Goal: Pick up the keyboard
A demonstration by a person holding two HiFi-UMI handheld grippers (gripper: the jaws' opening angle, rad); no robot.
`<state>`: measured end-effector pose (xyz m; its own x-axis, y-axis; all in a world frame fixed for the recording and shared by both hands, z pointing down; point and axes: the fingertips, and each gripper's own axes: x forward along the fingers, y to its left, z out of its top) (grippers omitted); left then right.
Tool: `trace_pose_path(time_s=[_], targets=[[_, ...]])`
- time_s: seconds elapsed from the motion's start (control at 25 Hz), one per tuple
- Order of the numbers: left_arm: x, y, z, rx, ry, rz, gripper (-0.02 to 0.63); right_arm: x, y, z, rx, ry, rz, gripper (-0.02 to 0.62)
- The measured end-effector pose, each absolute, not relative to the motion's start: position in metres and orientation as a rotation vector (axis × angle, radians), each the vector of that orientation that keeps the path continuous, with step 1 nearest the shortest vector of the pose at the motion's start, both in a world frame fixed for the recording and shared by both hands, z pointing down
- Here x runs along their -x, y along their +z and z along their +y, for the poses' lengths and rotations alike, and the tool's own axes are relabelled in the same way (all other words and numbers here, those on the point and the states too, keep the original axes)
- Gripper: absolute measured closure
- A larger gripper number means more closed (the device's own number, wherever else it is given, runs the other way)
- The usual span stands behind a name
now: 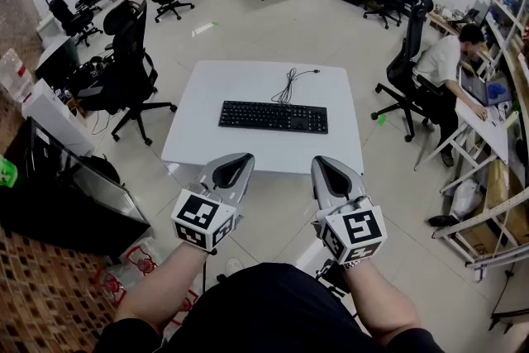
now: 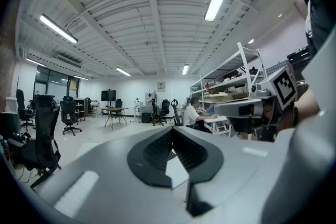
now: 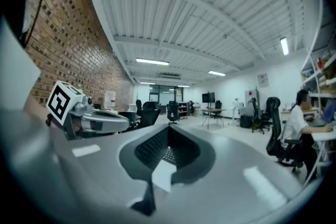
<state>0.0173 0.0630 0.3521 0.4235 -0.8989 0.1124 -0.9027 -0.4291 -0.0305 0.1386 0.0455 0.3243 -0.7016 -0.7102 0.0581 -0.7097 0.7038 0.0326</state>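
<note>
A black keyboard [image 1: 273,116] lies flat across the middle of a white table [image 1: 207,140], with its black cable [image 1: 289,84] coiled behind it. Both grippers hover side by side just short of the table's near edge, pointing level at the keyboard and apart from it. My left gripper [image 1: 234,165] is shut with nothing in it. The right gripper [image 1: 333,171] is shut and empty too. In the left gripper view the jaws [image 2: 172,130] meet in a closed point. In the right gripper view the closed jaws [image 3: 169,127] frame a sliver of keyboard [image 3: 168,155].
Black office chairs stand left of the table [image 1: 128,70] and right of it [image 1: 407,66]. A person [image 1: 446,66] sits at a desk on the right. A black cabinet [image 1: 58,194] stands at the near left, and shelving [image 1: 496,202] lines the right side.
</note>
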Motion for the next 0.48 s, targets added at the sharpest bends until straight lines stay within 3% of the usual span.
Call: trace_pose_path(time_s=[0.48], targets=[[-0.018,0.374,0.043,-2.459,0.117,-1.672,0.601,-0.160,0.335,0.037,-1.116,-0.002,-2.839,0.594]])
